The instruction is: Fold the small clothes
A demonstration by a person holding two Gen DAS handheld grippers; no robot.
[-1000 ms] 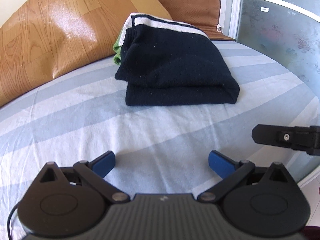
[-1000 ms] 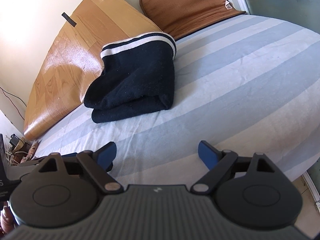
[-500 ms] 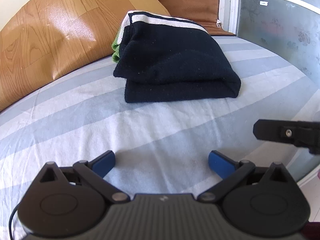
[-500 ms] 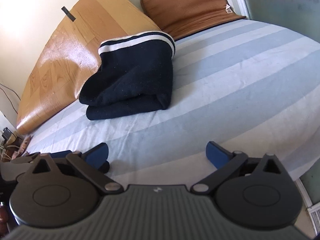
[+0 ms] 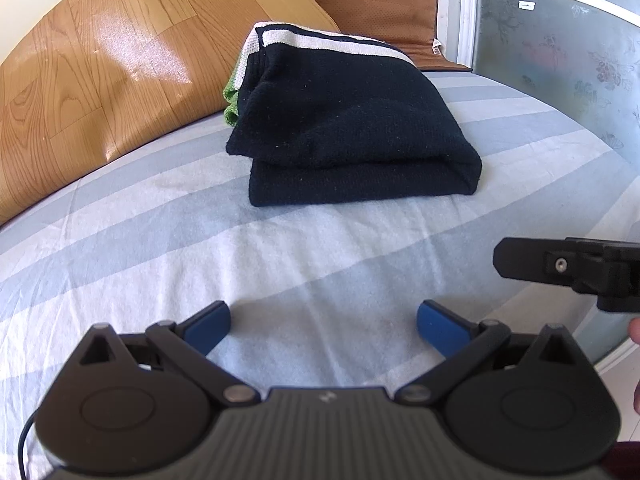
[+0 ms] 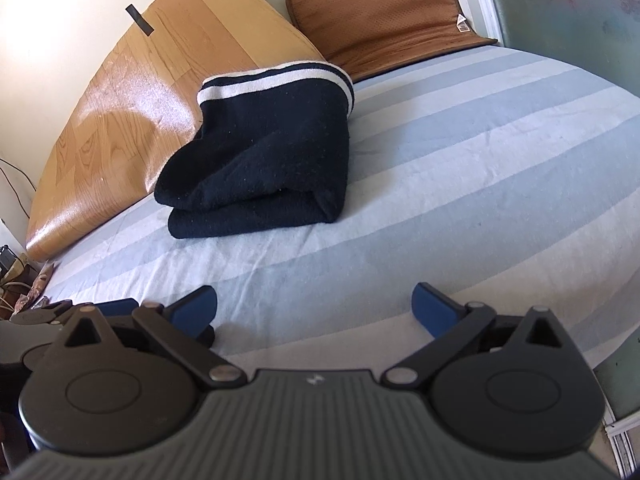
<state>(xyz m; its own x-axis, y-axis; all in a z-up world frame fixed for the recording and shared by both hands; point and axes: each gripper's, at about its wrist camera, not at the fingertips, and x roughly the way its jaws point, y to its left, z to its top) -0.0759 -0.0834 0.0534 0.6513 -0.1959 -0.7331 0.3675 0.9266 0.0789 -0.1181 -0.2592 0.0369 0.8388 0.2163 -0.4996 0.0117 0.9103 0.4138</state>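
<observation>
a bed with a blue-and-white striped sheet fills both views, a wood-grain board and a brown padded cushion leaning at its far edge, frosted glass to one side. the folded dark navy knit garment with a white stripe lies on the sheet near the board, a bit of green cloth peeking from behind it. the left gripper and right gripper both hover with jaws spread wide, holding nothing, well short of the garment.

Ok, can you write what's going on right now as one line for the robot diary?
step: fold done | navy garment: folded on striped bed sheet | left gripper: open, empty | right gripper: open, empty
</observation>
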